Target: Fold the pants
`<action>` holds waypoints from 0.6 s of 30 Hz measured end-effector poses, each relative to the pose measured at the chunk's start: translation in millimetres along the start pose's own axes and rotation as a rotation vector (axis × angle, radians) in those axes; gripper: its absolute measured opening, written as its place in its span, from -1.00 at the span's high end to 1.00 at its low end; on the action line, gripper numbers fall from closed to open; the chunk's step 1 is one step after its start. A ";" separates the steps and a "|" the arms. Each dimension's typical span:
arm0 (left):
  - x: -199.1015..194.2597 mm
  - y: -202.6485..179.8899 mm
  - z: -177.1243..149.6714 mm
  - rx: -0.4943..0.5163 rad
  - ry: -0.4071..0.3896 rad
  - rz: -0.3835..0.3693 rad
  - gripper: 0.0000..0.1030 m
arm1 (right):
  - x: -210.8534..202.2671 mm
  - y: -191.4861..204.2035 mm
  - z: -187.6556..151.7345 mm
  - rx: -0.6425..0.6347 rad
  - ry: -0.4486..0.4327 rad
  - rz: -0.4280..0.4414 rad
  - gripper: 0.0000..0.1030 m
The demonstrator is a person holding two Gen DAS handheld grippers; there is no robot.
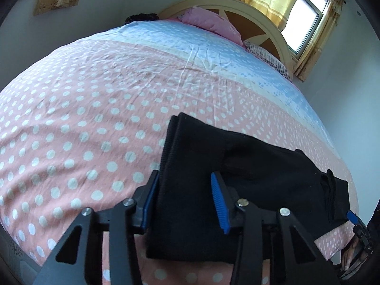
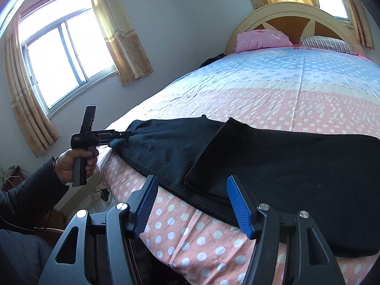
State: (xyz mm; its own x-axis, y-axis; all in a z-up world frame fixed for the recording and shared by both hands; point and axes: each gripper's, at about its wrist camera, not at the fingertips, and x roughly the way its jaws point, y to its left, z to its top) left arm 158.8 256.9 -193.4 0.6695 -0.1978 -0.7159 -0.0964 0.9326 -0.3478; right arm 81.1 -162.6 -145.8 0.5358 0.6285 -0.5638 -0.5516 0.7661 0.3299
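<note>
Blue ribbed pads [image 1: 149, 201] of the left gripper [image 1: 184, 201] stand either side of the near end of the black knitted pants [image 1: 237, 166], partly parted; whether they actually pinch the cloth is hard to tell in the left wrist view. From the right wrist view, the same left gripper [image 2: 118, 139], held in a person's left hand [image 2: 73, 163], noses into the far end of the pants at the bed's edge, and cloth seems caught at its tip. The right gripper [image 2: 192, 206] hovers with jaws about half apart and nothing between them, just above the near hem.

These pants lie already doubled along the near edge of the pink polka-dot bedsheet [image 1: 83, 118], one layer lapped over the other. They look soft, limp and fairly thick, light but prone to sagging and sliding on themselves, so taking hold of both layers at a corner or hem seems wisest. Both grippers tilt downward toward the mattress
</note>
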 end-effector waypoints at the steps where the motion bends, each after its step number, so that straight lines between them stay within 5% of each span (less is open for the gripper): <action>1: 0.8 0.2 -0.2 0.004 -0.001 0.008 0.07 | -1.9 -0.1 0.9 -0.001 -0.005 0.000 -0.21; 8: 6.6 -4.9 0.6 0.052 -0.023 0.062 -0.08 | -8.7 3.3 2.3 -0.008 -0.023 0.000 -0.21; 10: 7.1 -2.6 2.3 0.050 -0.009 0.036 0.05 | -10.7 5.2 2.9 -0.012 -0.026 0.001 -0.21; 13: 2.3 1.7 5.8 0.018 0.016 -0.033 0.66 | -15.7 7.3 4.5 -0.019 -0.042 0.000 -0.21; 18: -14.4 -7.0 7.7 0.016 -0.004 -0.053 0.71 | -24.1 4.5 9.6 -0.013 -0.065 -0.014 -0.21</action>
State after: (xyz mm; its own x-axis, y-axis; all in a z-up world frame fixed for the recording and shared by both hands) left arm 155.6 255.6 -176.1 0.6761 -0.2463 -0.6944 -0.0491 0.9253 -0.3760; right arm 71.8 -173.0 -123.4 0.5836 0.6254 -0.5180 -0.5515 0.7734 0.3125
